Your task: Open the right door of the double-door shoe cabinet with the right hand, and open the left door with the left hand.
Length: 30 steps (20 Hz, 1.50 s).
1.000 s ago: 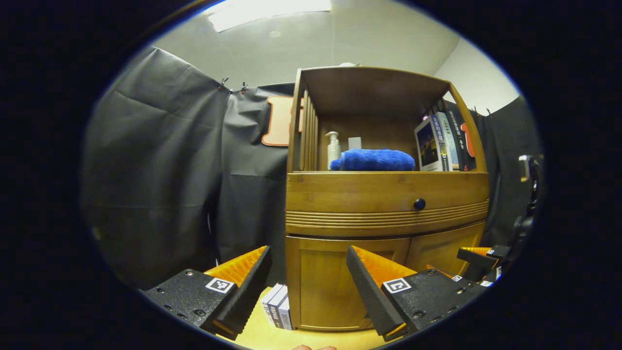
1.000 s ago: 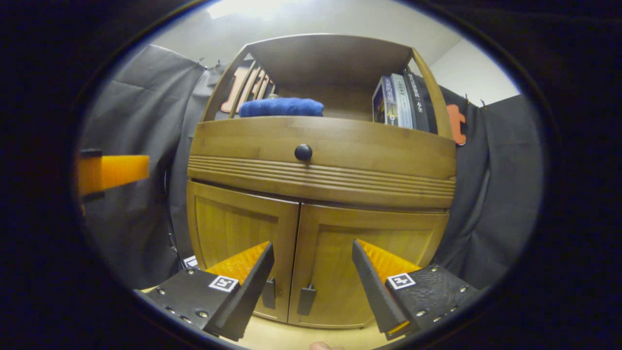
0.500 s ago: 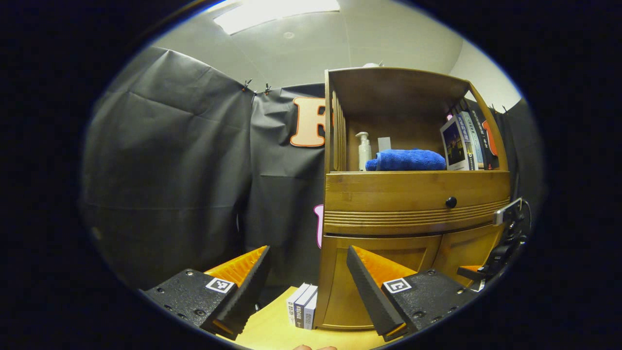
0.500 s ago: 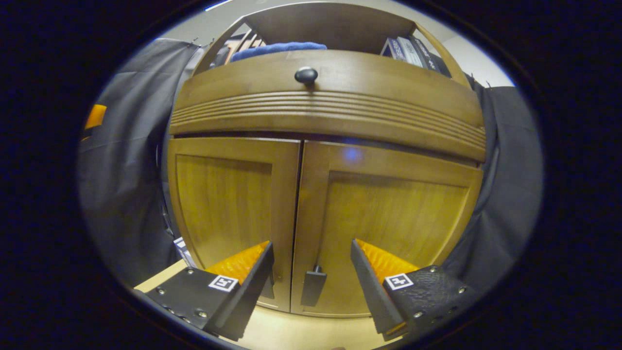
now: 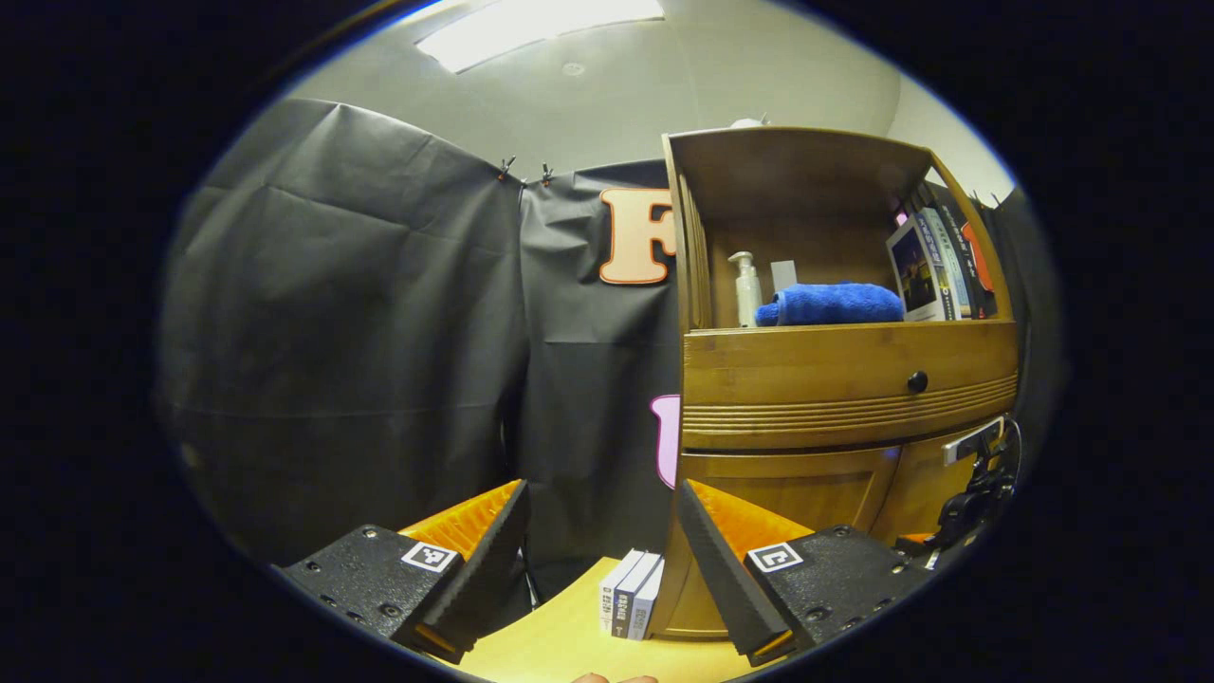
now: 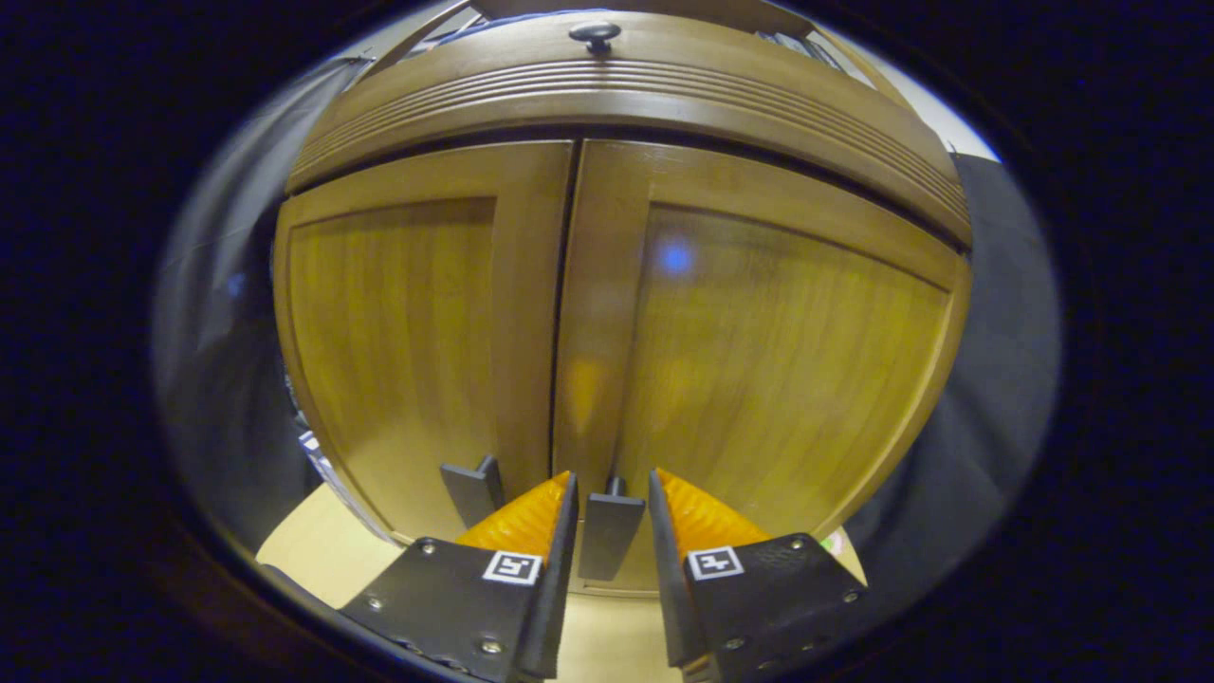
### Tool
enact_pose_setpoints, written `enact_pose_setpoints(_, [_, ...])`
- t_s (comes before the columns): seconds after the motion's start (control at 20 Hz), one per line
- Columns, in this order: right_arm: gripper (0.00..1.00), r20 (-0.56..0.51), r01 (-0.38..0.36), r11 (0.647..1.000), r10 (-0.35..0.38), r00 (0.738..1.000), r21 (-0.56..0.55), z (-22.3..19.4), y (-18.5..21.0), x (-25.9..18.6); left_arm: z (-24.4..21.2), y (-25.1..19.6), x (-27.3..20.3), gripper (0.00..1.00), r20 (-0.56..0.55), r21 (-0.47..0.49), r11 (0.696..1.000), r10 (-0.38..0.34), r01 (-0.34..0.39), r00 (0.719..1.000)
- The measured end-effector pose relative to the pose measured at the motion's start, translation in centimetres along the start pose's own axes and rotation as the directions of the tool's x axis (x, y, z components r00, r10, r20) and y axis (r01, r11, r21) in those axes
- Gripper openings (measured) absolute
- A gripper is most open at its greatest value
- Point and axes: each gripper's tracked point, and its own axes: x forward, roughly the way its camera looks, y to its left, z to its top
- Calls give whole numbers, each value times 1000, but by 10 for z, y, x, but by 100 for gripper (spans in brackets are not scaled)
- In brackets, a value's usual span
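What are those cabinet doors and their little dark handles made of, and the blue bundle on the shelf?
The right door and left door look like wood with a glossy varnish: grain streaks run down them and a light spot reflects. The right door's handle, between the right gripper jaws, is dark and matte, maybe plastic or painted metal. The blue bundle looks like soft, fuzzy cloth, probably a towel.

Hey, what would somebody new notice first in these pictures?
Probably the right tongs, their orange fingers closing around the dark handle of the right door, both doors shut. Next, the blue towel on the open shelf, with the left tongs open beside the cabinet.
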Motion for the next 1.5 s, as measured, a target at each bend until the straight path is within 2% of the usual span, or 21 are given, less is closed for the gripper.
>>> enact_pose_setpoints(0.05, [41, -12, 6, 1000, -6, 1000, -1, 0, -2, -4, -1, 3, 0, 92, -4, -2, 1000, 5, -5, 1000])
enact_pose_setpoints(0.1, [36, 5, 12, 1000, -12, 1000, 27, 0, -2, 3, -2, 4, 1, 95, -7, -5, 1000, 8, -8, 1000])
enact_pose_setpoints(0.15, [31, -2, 8, 999, -8, 1000, 38, 0, -1, 2, -3, 6, 1, 92, -11, -8, 1000, 11, -11, 1000])
enact_pose_setpoints(0.25, [31, 11, 4, 998, -4, 1000, 57, 1, -2, -4, -6, 6, 2, 92, -16, -13, 1000, 10, -10, 1000])
enact_pose_setpoints(0.3, [25, 21, 2, 998, -3, 1000, 65, -1, -1, 3, -6, 5, 2, 92, -19, -18, 1000, 6, -6, 1000])
enact_pose_setpoints(0.8, [26, 23, -8, 996, 5, 1000, 92, -10, -6, -23, -7, -21, 4, 92, -12, -51, 996, -71, 70, 997])
enact_pose_setpoints(1.2, [25, 26, 32, 992, -36, 999, 121, -20, -19, -58, -7, -69, 4, 92, -5, -86, 974, -210, 208, 978])
enact_pose_setpoints(1.25, [26, 21, 42, 992, -45, 999, 121, -22, -20, -63, -7, -75, 3, 95, -4, -93, 969, -228, 227, 974])
enact_pose_setpoints(1.3, [25, 20, 53, 991, -56, 998, 126, -24, -23, -67, -7, -81, 3, 92, 0, -99, 964, -247, 246, 969])
enact_pose_setpoints(1.5, [25, 16, 87, 988, -89, 996, 129, -34, -32, -90, -11, -105, 3, 92, -7, -97, 942, -322, 320, 947])
